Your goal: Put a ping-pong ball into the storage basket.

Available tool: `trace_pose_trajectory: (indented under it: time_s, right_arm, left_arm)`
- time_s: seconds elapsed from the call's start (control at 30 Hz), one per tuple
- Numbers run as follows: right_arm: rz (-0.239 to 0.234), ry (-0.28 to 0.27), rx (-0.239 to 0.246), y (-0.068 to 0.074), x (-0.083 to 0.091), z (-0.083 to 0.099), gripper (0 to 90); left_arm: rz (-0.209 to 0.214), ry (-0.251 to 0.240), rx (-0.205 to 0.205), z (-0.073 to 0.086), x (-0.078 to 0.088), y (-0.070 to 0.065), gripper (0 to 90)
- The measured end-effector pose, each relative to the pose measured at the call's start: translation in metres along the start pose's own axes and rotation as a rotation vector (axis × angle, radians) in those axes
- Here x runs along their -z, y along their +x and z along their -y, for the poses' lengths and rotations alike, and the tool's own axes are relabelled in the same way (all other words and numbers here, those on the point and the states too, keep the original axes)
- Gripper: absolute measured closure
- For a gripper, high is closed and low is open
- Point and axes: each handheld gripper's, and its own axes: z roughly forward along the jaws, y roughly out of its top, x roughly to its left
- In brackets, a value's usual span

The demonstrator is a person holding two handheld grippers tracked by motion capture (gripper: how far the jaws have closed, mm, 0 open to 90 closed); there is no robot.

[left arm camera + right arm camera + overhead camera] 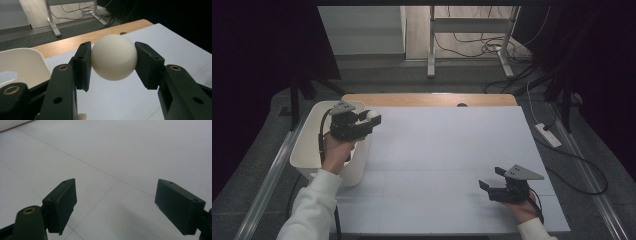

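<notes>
A cream-white ball (pixel 113 57) sits clamped between the two black pads of my left gripper (pixel 113 62), held in the air. In the high view the left gripper (pixel 373 119) hovers at the right rim of a white bin (pixel 312 150), with the ball (pixel 372 114) at its tip over the table's left side. My right gripper (pixel 491 178) rests low over the white table top (pixel 447 150) at the front right. In the right gripper view its jaws stand wide apart around my right gripper (pixel 115 205), nothing between them.
The white bin (pixel 17 65) stands off the table's left edge. A strip of wooden table edge (pixel 429 99) runs along the back. Beyond it are metal desk legs (pixel 431 45) and cables on the floor (pixel 482 45). A power strip (pixel 548 135) lies at the right.
</notes>
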Motion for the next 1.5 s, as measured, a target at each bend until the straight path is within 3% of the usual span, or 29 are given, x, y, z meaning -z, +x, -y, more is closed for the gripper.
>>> trace_pose_trajectory:
  time_s: [0.8, 1.5]
  right_arm:
    - [0.002, 0.004, 0.004, 0.0, 0.0, 0.0, 17.5]
    - [0.001, 0.007, 0.006, 0.001, -0.001, 0.0, 17.5]
  left_arm:
    - [-0.086, 0.01, 0.042, 0.007, 0.015, 0.031, 50.2]
    - [-0.156, 0.067, 0.083, 0.016, 0.011, 0.053, 50.2]
